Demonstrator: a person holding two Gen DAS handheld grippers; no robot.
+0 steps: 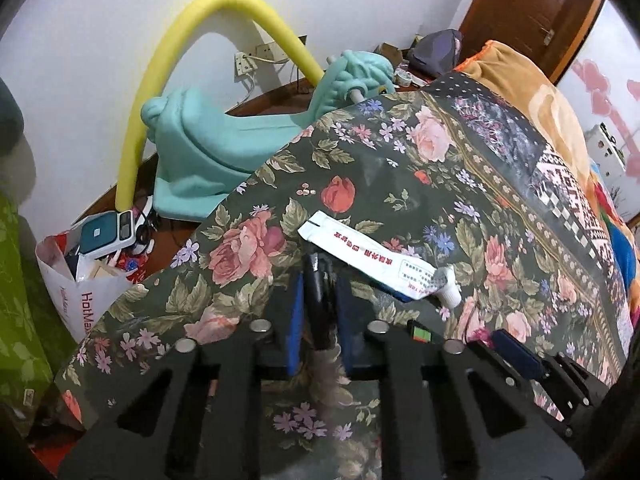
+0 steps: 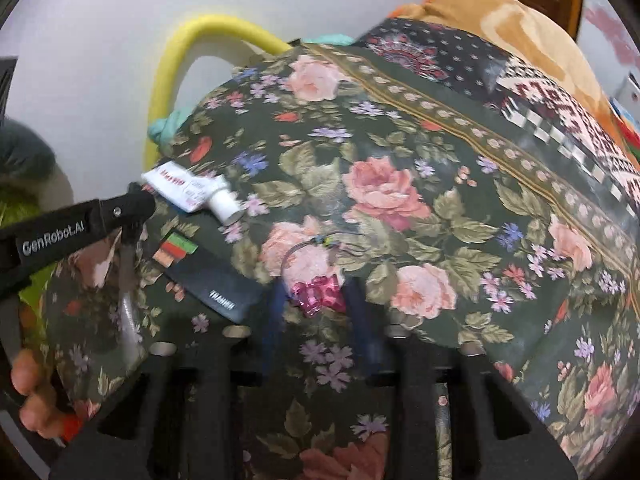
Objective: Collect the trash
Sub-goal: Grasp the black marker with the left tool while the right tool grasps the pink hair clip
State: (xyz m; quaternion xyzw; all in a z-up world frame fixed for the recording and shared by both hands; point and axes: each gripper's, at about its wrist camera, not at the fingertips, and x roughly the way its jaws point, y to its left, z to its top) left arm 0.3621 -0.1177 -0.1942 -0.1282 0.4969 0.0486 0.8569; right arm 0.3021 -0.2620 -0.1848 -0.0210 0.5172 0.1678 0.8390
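Note:
A white squeezed tube (image 1: 376,258) with red print lies on the floral bedspread (image 1: 400,168); it also shows in the right wrist view (image 2: 192,188). My left gripper (image 1: 318,280) is shut on a dark pen-like stick (image 1: 318,300), just short of the tube. My right gripper (image 2: 318,294) has its blue fingers either side of a pink crinkled wrapper (image 2: 320,294), touching it; the view is blurred. A thin wire (image 2: 316,244) lies just beyond the wrapper. A black flat box (image 2: 216,284) with a colourful end lies left of it, also seen in the left wrist view (image 1: 422,332).
A white shopping bag (image 1: 80,292) full of clutter stands on the floor left of the bed. A yellow foam tube (image 1: 168,80) and teal plastic toy (image 1: 224,148) stand by the wall. An orange blanket (image 1: 532,92) is piled at the far right.

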